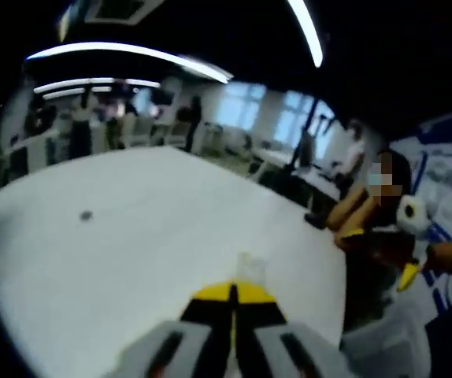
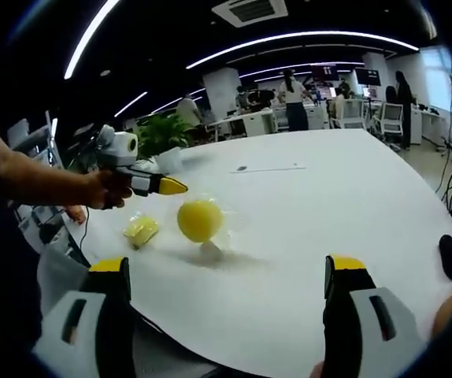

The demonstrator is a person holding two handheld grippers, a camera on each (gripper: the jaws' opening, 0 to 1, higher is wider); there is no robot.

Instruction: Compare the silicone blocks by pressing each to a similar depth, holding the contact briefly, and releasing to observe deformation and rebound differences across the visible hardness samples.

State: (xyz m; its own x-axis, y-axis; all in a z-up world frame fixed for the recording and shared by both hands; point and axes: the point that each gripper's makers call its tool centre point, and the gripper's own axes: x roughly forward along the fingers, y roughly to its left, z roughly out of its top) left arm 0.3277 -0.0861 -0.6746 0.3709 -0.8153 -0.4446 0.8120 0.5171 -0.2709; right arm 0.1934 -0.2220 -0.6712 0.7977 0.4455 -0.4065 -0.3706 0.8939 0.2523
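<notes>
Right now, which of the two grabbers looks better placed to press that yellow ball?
Probably the left gripper: its shut yellow tips hover just beside the yellow ball. The right gripper sits farther back, jaws wide open.

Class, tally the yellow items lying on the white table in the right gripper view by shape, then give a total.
Round yellow sample: 1
Small flat yellow sample: 1
Total: 2

The left gripper (image 1: 233,294) has its yellow-tipped jaws pressed together; in the right gripper view the person's hand (image 2: 109,189) grips it, forearm stretched out behind. The right gripper (image 2: 231,272) holds its jaws spread wide apart, nothing between them.
</notes>
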